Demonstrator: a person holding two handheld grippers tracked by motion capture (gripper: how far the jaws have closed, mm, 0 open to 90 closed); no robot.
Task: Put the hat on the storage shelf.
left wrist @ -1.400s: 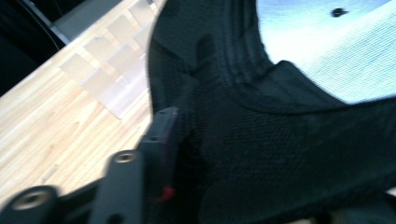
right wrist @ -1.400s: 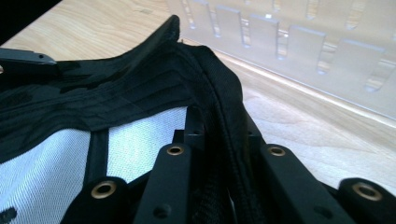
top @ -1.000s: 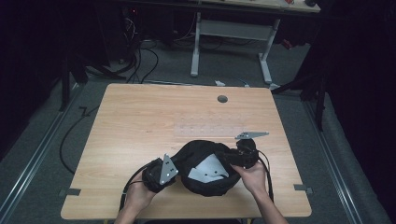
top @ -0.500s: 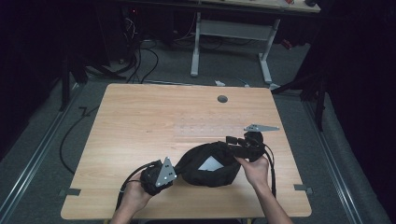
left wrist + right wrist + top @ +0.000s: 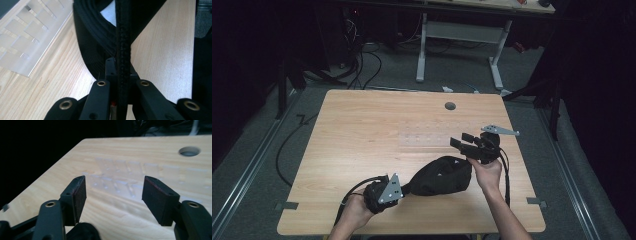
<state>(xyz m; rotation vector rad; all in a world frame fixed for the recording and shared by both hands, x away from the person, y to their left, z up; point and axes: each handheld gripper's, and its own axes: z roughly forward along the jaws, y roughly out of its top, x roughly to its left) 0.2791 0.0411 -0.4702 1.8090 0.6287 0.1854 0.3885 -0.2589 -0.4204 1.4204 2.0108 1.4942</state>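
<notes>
I see the wooden table (image 5: pixel 362 150) with the black bag (image 5: pixel 442 176) lying near its front edge, between my two hands; my left gripper (image 5: pixel 117 75) is clamped tight on the bag's black strap (image 5: pixel 123 37). My right gripper (image 5: pixel 113 195), just beyond the bag, has just been opening; nothing sits between its wide jaws.

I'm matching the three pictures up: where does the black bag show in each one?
High view: the black bag lies low on the table, between the two hands.
Left gripper view: the bag runs from top centre down into the left gripper, which is shut on its edge.
Right gripper view: a dark bit at the bottom edge may be it; I cannot tell.
Shared landmark: the clear tray.
</notes>
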